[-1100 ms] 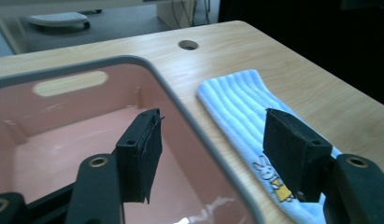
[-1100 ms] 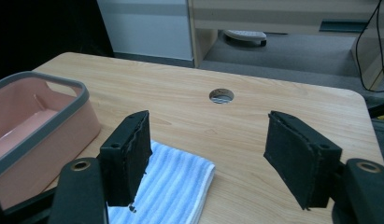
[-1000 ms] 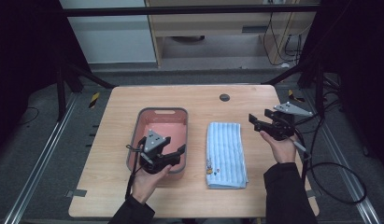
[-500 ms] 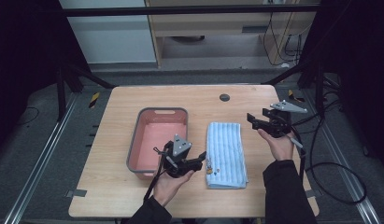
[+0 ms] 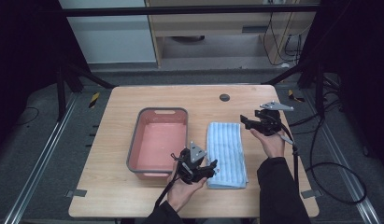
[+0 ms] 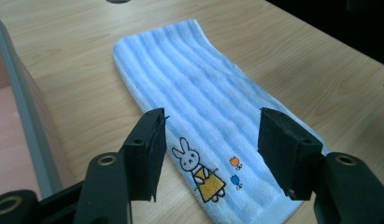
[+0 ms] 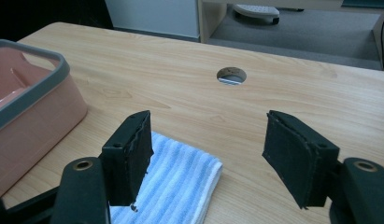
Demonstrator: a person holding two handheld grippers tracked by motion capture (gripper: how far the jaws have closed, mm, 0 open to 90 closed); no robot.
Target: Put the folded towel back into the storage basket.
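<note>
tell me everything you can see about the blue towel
The blue towel is a folded, light blue and white striped terry cloth with an embroidered rabbit in a yellow dress and two small flowers near its near end. It lies flat on the wooden table, lengthwise away from the person, just right of the pink basin without touching it. The left gripper is open above its near end; nothing grips it.

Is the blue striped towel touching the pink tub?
Apart. The left gripper view shows bare wooden table between the blue striped towel and the pink plastic tub's grey rim.
</note>
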